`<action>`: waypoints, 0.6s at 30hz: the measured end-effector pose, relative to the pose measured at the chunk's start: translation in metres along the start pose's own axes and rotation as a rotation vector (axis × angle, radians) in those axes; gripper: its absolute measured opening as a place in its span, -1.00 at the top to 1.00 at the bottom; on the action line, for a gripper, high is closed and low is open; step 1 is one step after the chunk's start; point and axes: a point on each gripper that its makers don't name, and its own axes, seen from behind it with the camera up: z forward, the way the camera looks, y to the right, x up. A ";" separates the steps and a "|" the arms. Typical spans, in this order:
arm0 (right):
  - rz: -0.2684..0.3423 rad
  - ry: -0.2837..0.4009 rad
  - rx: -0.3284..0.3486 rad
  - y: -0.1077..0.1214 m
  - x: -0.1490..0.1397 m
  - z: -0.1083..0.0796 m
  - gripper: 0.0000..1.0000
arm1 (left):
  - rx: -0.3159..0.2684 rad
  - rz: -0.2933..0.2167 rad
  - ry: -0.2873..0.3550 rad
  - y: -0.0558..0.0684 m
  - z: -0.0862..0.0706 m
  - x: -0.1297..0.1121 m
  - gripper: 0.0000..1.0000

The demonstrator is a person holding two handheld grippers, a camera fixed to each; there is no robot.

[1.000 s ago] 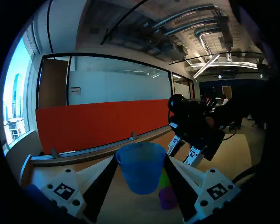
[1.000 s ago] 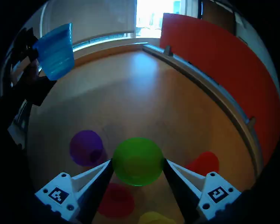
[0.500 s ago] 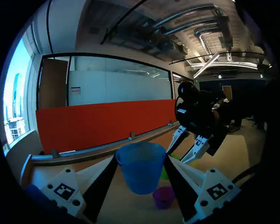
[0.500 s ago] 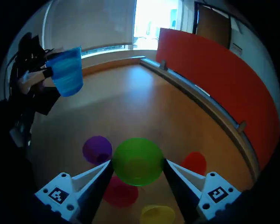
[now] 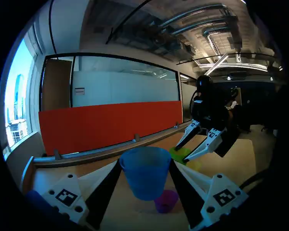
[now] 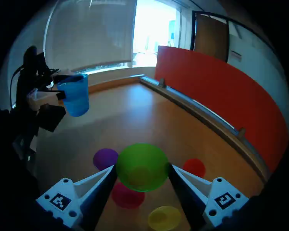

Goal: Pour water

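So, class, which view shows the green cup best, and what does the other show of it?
The right gripper view: the green cup sits large and central in the right gripper, and you look into its mouth. The left gripper view shows the cup small and far off, from the side.

We watch the right gripper [image 5: 181, 154] rise and swing toward 3 o'clock in the left gripper view, baring the green cup [image 5: 179, 153] in its jaws. In the right gripper view, the blue cup [image 6: 77, 101] sinks from 10 o'clock to 9 o'clock, and a yellow cup [image 6: 164, 218] emerges whole at 6 o'clock.
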 end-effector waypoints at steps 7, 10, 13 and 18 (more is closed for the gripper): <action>0.021 0.073 -0.010 0.000 0.012 -0.014 -0.90 | 0.008 -0.011 0.004 0.002 -0.003 -0.003 -0.72; 0.022 0.098 -0.012 -0.001 0.016 -0.019 -0.90 | 0.010 -0.011 0.004 0.004 -0.004 -0.003 -0.72; 0.023 0.115 -0.015 -0.002 0.018 -0.022 -0.89 | 0.011 -0.010 0.004 0.005 -0.006 -0.003 -0.72; 0.024 0.135 -0.015 -0.002 0.020 -0.026 -0.89 | 0.014 -0.011 0.006 0.007 -0.008 -0.002 -0.72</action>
